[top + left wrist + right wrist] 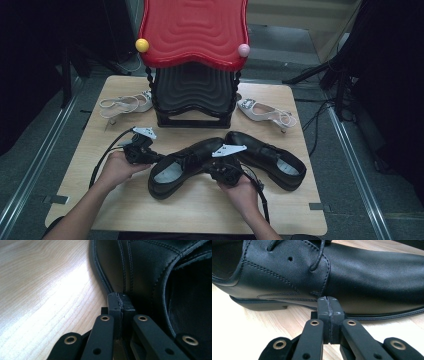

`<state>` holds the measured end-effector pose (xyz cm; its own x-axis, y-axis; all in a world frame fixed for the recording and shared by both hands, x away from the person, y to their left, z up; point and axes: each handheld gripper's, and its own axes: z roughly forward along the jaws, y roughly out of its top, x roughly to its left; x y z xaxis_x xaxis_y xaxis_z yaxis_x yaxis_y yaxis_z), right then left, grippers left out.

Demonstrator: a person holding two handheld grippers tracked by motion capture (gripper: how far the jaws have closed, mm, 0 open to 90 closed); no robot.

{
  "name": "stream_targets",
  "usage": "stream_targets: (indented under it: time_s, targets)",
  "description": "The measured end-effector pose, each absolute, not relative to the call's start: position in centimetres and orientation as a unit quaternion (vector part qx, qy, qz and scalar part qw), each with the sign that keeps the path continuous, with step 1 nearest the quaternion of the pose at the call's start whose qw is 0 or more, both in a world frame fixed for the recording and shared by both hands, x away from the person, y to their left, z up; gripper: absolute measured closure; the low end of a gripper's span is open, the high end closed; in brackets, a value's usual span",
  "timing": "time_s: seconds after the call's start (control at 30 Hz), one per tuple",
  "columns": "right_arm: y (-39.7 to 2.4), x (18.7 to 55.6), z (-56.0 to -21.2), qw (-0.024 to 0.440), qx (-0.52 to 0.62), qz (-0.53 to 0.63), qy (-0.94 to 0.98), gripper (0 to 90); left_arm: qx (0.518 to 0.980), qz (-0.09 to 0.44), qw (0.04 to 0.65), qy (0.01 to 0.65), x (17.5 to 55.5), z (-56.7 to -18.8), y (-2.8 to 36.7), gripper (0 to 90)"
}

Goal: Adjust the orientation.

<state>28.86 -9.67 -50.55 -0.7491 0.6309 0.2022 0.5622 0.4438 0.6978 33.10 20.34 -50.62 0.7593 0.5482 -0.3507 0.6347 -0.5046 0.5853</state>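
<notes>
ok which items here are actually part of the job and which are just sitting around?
In play:
- left black shoe, both shut grippers at it: left gripper, right gripper
- right black shoe, its pair

Lying about:
- two white slingback heels
- shoe rack, red top shelf
- table

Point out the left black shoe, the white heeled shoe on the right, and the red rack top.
Left black shoe [182,167], high view, on its upper.
White heeled shoe [260,111], high view, on its toe part.
Red rack top [192,30], high view, on its ribbed surface.
</notes>
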Motion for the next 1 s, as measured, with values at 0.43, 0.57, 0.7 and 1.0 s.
stream_targets:
  time_s: [0.43,0.57,0.7,1.0]
  targets:
    - [-10.2,29.2,-50.4,0.048,0.355,0.389,0.849,90.0,0.858,-0.056,0.376,0.346,32.2,-50.4,19.5,90.0]
    - [-10.1,29.3,-50.4,0.054,0.346,0.387,0.853,90.0,0.856,-0.053,0.381,0.345,32.1,-50.5,19.5,90.0]
    - [-10.1,29.5,-50.5,0.052,0.347,0.388,0.852,90.0,0.857,-0.047,0.379,0.347,31.9,-50.4,19.3,90.0]
    - [-11.0,30.6,-50.3,0.05,0.392,0.38,0.836,90.0,0.855,-0.064,0.383,0.344,31.2,-50.8,17.6,90.0]
